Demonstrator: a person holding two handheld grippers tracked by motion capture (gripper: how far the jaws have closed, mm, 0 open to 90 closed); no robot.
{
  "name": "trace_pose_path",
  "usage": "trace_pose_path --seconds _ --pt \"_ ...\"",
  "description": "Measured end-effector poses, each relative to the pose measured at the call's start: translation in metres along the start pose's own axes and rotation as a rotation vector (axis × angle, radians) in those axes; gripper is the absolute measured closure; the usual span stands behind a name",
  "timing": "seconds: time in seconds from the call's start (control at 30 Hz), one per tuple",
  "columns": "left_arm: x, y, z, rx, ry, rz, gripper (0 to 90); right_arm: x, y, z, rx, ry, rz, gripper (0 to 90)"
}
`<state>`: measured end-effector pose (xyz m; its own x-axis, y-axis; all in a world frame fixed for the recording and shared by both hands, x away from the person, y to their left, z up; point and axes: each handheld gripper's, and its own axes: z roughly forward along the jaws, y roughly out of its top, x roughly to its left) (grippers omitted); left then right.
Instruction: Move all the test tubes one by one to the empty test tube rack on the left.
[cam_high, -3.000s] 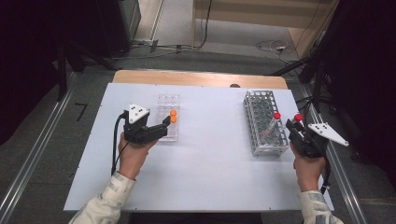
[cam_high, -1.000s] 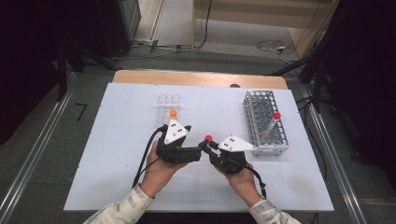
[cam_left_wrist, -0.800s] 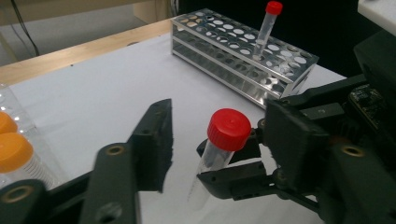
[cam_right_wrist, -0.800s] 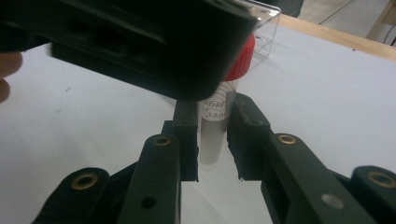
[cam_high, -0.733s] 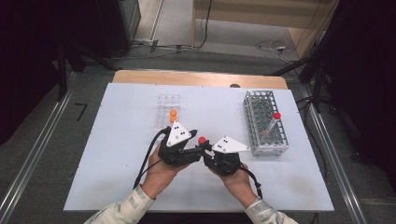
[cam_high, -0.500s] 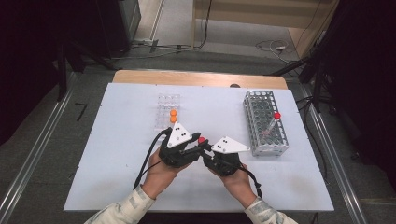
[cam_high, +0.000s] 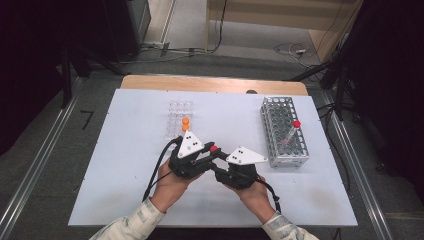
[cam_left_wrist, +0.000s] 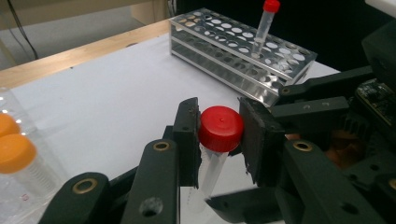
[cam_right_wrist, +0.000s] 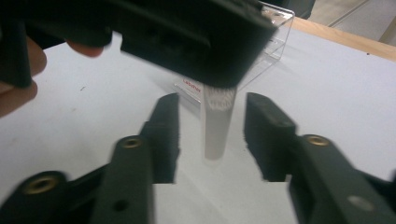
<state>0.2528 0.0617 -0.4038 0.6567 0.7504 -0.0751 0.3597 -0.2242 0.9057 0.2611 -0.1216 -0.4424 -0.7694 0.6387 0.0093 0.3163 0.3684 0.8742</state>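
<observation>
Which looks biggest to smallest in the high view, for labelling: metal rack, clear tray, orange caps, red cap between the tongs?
1. metal rack
2. clear tray
3. orange caps and red cap: each cap looks about alike, too small to rank.

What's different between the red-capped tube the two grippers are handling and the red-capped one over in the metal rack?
The held tube hangs above the table, its cap pinched by the left gripper; the racked tube stands in a hole of the metal rack, touched by neither gripper. The held tube is near upright; the racked tube leans. The right gripper, jaws just opening, straddles the held tube's body without pressing. Both are clear tubes with red caps.
</observation>
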Motion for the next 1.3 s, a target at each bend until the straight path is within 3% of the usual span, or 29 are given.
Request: trace_pose_path --seconds 0.07,0.23,0.43,0.73,1.0,1.17,1.3 --pt "0.006 0.001 -0.004 -0.002 0.006 -0.016 69.0 -0.002 0.000 0.000 0.010 0.003 0.003 34.9" --pt "0.020 0.004 -0.016 -0.021 0.029 -0.059 68.9 -0.008 -0.002 -0.005 0.020 -0.007 0.026 29.4" --pt "0.036 0.006 -0.033 -0.034 0.074 -0.090 68.9 -0.016 -0.005 -0.013 0.013 -0.028 0.033 28.9" --pt "0.072 0.007 -0.052 -0.044 0.156 -0.148 69.0 -0.024 -0.008 -0.021 0.011 -0.054 0.045 29.0" --pt "0.088 0.013 -0.065 -0.086 0.203 -0.172 69.0 -0.025 -0.009 -0.020 0.013 -0.059 0.047 29.3" --pt "0.098 0.018 -0.064 -0.105 0.223 -0.193 69.0 -0.025 -0.009 -0.020 0.010 -0.062 0.043 29.5" --pt "0.103 0.020 -0.055 -0.094 0.252 -0.181 69.0 -0.026 -0.009 -0.019 0.013 -0.062 0.047 29.6"
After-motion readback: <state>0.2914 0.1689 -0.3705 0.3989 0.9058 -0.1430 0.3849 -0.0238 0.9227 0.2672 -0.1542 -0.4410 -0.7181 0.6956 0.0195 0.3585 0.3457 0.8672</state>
